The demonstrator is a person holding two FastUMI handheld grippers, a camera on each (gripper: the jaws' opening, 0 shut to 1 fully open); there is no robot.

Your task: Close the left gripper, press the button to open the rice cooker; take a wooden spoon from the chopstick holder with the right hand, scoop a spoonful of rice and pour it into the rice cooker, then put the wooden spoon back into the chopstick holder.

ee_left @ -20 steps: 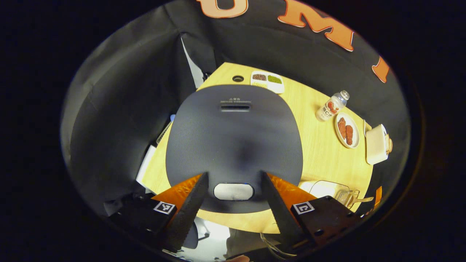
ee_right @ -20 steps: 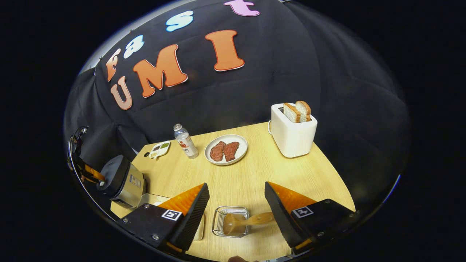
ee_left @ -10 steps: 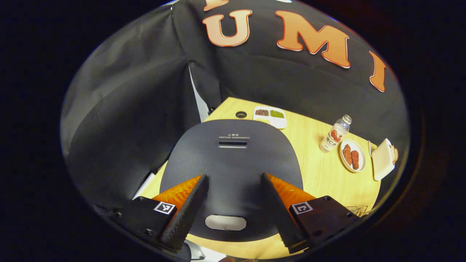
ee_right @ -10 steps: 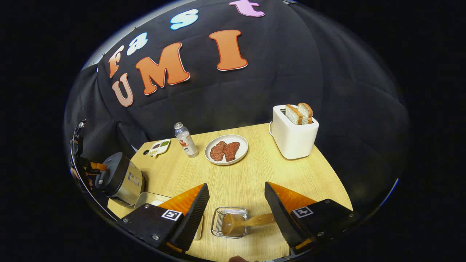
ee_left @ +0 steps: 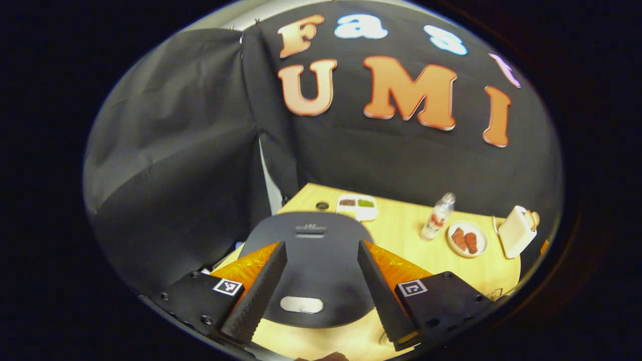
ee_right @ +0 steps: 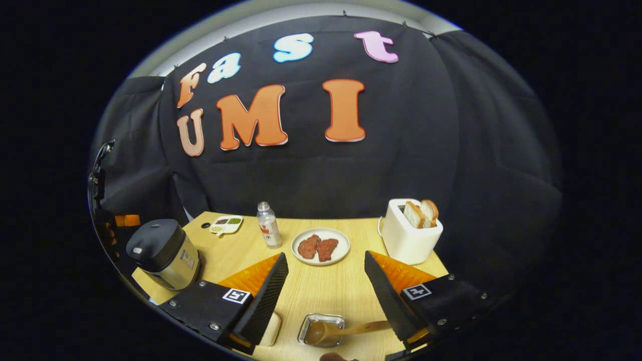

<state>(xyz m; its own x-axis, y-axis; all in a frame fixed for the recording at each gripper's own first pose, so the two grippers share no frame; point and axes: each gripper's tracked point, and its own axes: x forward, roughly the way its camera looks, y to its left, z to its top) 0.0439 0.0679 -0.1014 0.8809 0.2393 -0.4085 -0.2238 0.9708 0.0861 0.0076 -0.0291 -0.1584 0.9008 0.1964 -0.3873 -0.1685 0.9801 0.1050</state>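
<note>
The dark rice cooker [ee_left: 313, 271] stands with its lid down, and its pale oval button [ee_left: 301, 304] shows near the lid's front edge. My left gripper [ee_left: 321, 245] hangs open above the lid, a finger on either side of the button, touching nothing. The rice cooker [ee_right: 160, 253] also shows at the far left in the right gripper view. My right gripper [ee_right: 325, 254] is open and empty above the table. Below it a wooden spoon [ee_right: 346, 329] lies tilted in the small clear chopstick holder [ee_right: 321, 331]. A pale rice container [ee_right: 271, 328] peeks out beside my left finger.
On the wooden table [ee_right: 321, 291] stand a white toaster [ee_right: 409, 235] with bread slices, a plate of meat [ee_right: 321, 247], a small bottle [ee_right: 268, 231] and a divided dish [ee_right: 226, 223] at the back. Black cloth walls close the booth.
Both grippers have drawn back and tilted up. The cooker sits lower and smaller in the left gripper view; the spoon holder has slid down in the right gripper view. Both stayed open.
</note>
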